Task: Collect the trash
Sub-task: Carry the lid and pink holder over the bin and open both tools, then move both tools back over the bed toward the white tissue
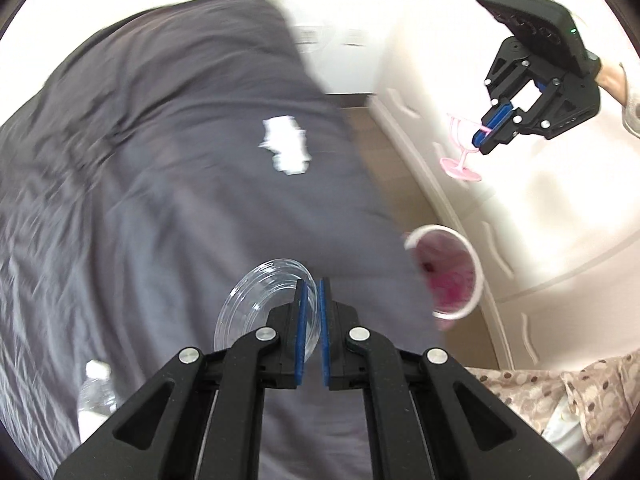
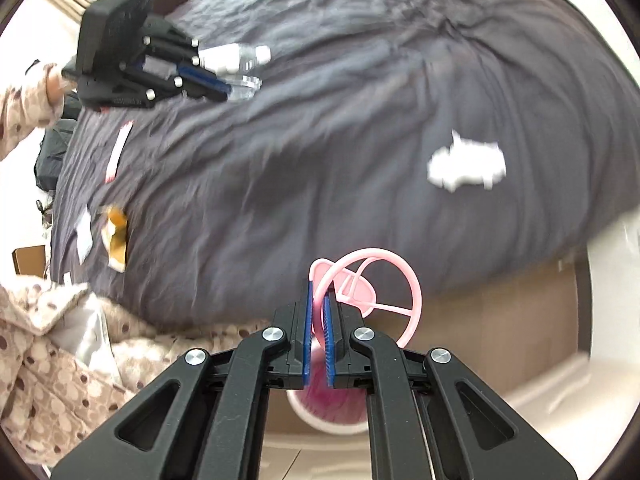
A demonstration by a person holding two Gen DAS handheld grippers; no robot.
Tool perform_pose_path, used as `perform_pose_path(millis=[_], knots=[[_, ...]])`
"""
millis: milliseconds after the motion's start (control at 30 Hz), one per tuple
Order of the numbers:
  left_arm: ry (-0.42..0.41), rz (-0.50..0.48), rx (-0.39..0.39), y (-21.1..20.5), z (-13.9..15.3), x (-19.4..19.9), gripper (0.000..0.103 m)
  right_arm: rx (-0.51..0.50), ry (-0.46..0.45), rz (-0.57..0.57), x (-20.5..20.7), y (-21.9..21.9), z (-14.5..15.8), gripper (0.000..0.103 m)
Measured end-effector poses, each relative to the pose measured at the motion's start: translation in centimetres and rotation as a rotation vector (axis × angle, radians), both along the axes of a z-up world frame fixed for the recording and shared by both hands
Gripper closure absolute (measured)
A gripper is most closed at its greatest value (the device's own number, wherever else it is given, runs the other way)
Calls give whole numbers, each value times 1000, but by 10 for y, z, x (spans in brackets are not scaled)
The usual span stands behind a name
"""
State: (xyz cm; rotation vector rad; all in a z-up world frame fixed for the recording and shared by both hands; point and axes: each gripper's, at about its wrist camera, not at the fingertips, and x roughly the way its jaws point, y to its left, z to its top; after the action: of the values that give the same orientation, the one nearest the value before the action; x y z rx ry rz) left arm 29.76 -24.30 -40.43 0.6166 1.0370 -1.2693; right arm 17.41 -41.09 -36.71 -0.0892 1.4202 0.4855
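While the left claw [image 1: 314, 292] grips a clear plastic lid [image 1: 256, 304] and the right claw [image 2: 319, 300] grips a pink plastic goblet [image 2: 360, 292], both hang near the bed's [image 2: 320, 120] edge above a white bin [image 1: 448, 276]; a tissue [image 2: 466, 166], bottle [image 2: 234, 56] and wrappers [image 2: 114, 238] lie on the bed.

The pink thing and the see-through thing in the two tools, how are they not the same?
The pink wire-frame piece is coloured and mostly open hoops with a flat foot, like a glass's outline; the clear plastic lid is colourless and a solid round disc. The pink piece is pinched by the right tool; the clear lid is pinched at its edge by the left tool. Both are light plastic, lifted clear of the grey bedspread.
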Motion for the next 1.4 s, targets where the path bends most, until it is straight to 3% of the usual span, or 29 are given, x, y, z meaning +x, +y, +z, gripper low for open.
perform_pose_path(millis=[200, 433, 767, 867, 933, 967, 1000, 1033, 1133, 1200, 1300, 1400], knots=[[54, -179, -24, -58, 2, -101, 97, 14, 49, -109, -115, -26, -15, 98], [86, -292, -8, -130, -5, -196, 97, 46, 65, -152, -205, -54, -43, 99], [88, -359, 33, -182, -11, -279, 97, 77, 20, -97, -241, -77, -59, 98], [96, -349, 43, -189, -18, -290, 95, 77, 18, -86, -241, -77, -66, 90], [92, -344, 56, -193, -24, -295, 81, 72, 15, -82, -242, -78, -70, 74], [82, -336, 50, -195, -27, -298, 58, 64, 14, -78, -241, -78, -73, 68], [81, -328, 43, -196, -28, -300, 33, 63, 14, -74, -240, -77, -76, 67], [84, -319, 32, -197, -29, -302, 26, 60, 19, -69, -241, -78, -79, 67], [92, -286, 19, -199, -31, -301, 22, 25, 11, -79, -241, -82, -84, 60], [78, -267, 15, -200, -33, -301, 11, 9, -11, -98, -241, -84, -82, 42], [73, -260, 25, -200, -32, -297, 7, -29, -40, -117, -239, -89, -77, 23], [51, -239, 23, -197, -28, -289, 5, -67, -56, -116, -233, -92, -70, 17]])
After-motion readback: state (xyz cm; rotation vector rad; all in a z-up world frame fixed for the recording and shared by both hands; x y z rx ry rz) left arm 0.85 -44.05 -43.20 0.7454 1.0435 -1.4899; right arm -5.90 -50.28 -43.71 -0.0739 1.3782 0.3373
